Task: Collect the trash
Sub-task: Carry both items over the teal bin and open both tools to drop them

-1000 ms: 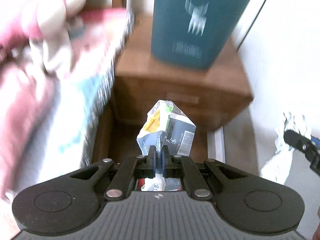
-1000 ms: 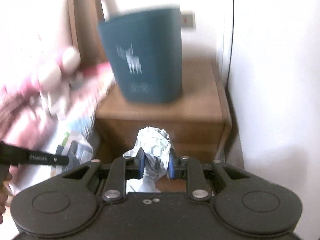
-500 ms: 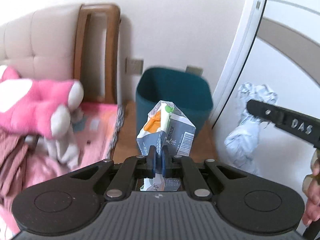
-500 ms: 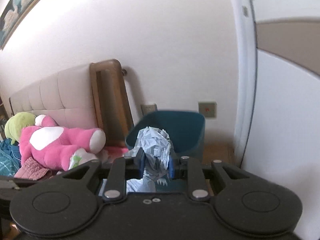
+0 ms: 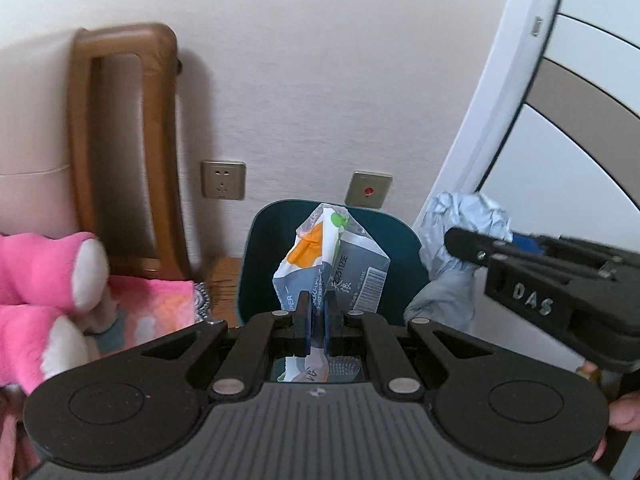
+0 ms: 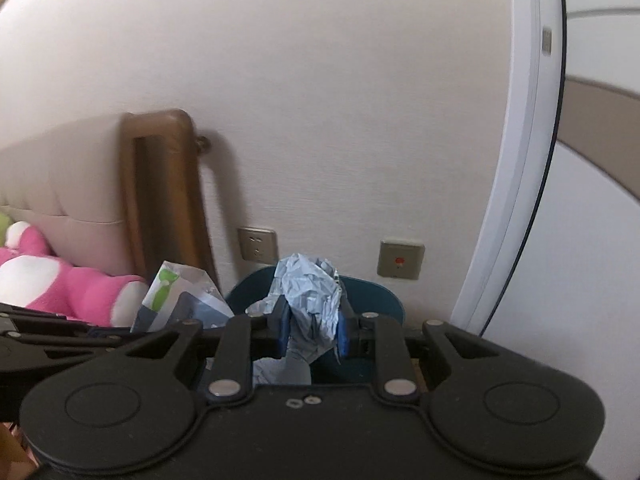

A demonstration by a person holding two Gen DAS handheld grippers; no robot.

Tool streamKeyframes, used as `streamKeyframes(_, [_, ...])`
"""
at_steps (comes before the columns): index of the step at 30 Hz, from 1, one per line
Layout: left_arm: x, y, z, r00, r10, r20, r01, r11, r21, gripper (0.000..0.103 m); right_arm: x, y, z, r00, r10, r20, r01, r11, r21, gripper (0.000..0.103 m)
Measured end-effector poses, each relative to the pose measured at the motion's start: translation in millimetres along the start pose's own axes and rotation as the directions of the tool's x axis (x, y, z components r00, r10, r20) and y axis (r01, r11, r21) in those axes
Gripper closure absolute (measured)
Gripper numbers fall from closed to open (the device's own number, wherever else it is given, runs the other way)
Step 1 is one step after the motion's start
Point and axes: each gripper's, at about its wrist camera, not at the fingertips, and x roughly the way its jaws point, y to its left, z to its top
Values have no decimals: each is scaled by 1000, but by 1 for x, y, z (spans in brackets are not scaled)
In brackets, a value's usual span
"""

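Above the near rim of the teal bin (image 5: 400, 236), the left claw (image 5: 316, 316) pinches a flattened carton (image 5: 352, 268) between nearly closed jaws. Just right of it, the right claw (image 6: 312, 320) clamps a crumpled paper wad (image 6: 312, 296), also near the bin.

Crushed drink carton (image 5: 332, 268), grey-white with an orange patch, green spot and barcode, upright before the dark teal bin (image 5: 256, 256), its lower edge pinched. Crumpled pale blue-grey paper wad (image 6: 314, 300), upright, clamped at mid-height, above the bin's near rim.
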Motion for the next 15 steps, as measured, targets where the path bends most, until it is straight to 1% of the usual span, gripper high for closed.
streamKeyframes(3, [27, 2, 13, 1000, 12, -8, -12, 1000, 5, 98, 30, -6, 0, 999, -23, -32, 23, 1000, 5, 82])
streamKeyframes(6, [53, 8, 20, 1000, 8, -27, -8, 1000, -4, 98, 56, -9, -9, 997, -41, -65, 41, 999, 2, 82])
streamKeyframes(12, [95, 16, 18, 995, 32, -93, -32, 1000, 1, 98, 95, -10, -30, 988, -59, -142, 59, 998, -3, 82])
streamKeyframes(15, [110, 18, 14, 990, 30, -137, -31, 1000, -6, 98, 103, -6, -37, 986, -64, -154, 63, 998, -12, 82])
